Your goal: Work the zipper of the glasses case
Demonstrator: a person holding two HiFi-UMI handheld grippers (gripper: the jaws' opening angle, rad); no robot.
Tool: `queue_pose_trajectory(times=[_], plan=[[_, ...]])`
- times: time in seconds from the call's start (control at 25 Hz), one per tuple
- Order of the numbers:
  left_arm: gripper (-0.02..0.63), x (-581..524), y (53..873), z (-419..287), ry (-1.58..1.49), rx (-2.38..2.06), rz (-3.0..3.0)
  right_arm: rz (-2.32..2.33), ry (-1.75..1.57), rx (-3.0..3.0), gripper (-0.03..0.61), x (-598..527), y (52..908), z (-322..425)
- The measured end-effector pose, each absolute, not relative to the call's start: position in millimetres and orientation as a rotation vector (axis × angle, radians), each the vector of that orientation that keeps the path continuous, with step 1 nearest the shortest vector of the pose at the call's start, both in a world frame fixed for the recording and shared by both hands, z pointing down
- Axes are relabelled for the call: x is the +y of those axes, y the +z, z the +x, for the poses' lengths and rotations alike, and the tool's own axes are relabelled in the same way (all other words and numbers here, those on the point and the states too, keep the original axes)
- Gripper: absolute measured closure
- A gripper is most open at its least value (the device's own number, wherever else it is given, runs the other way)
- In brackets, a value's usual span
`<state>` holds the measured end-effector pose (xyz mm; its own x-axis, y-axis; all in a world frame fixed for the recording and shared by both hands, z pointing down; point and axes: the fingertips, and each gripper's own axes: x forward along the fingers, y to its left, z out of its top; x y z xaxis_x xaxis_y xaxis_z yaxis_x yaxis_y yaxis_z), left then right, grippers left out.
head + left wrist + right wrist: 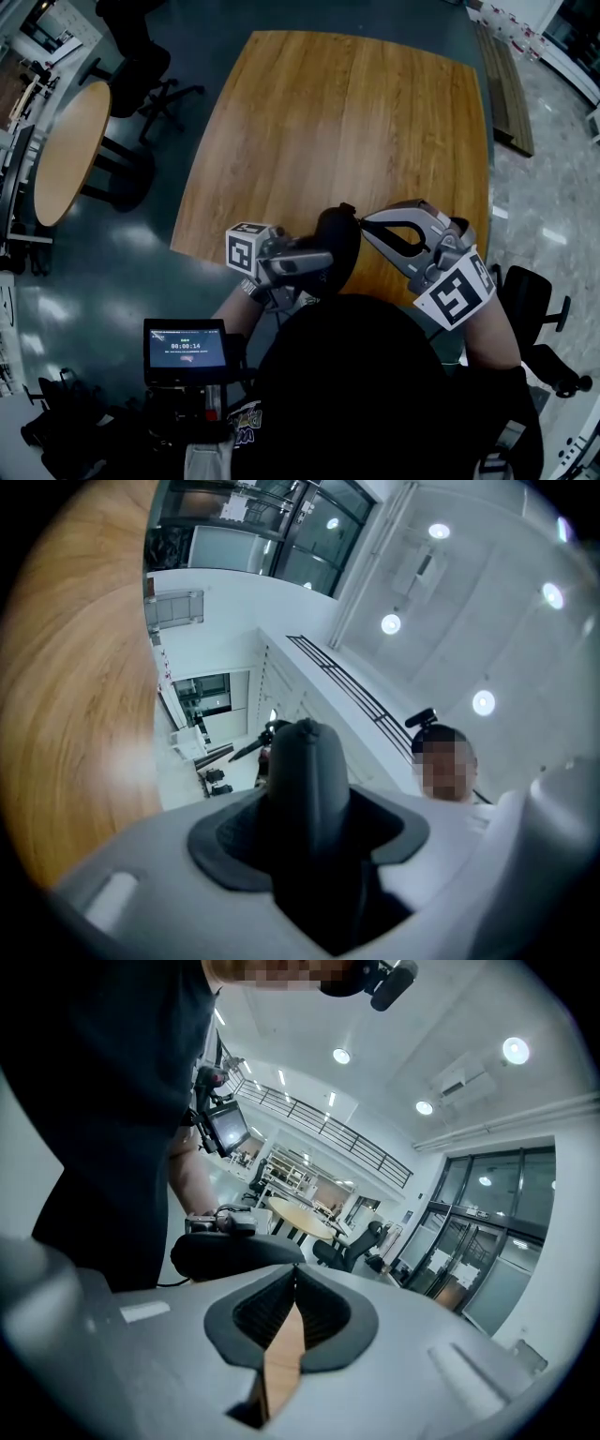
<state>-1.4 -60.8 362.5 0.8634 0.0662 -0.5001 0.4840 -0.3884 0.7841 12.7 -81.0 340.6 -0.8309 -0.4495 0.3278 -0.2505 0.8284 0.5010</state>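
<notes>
Dark oval glasses case [339, 236], long axis pointing away from the person above the wooden table's [328, 122] near edge, clamped in the wide-spread left gripper [323, 262]; right gripper [365, 218], jaws pressed together and empty, lies just beside the case's far end.

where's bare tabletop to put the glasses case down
Nearly the whole wooden table is bare: the far half and both sides out to its edges. The one crowded spot is the near edge, where the left gripper holds the glasses case and the shut right gripper sits beside it.
</notes>
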Motion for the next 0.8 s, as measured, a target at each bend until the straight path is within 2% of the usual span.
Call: queue_pose_trajectory(times=[0.36, 0.64, 0.8], plan=[[0.360, -57.0, 359.8, -1.1, -0.453, 0.396, 1.995, 0.518, -0.634, -2.638, 0.574, -72.0, 334.1, 13.4], [0.362, -51.2, 326.2, -6.7, -0.695, 0.588, 1.817, 0.616, -0.373, -2.949, 0.575, -61.8, 308.8, 19.6], [0.360, -39.6, 316.1, -9.6, -0.695, 0.771, 1.663, 0.527, -0.192, -3.119, 0.575, -51.5, 295.2, 21.3]])
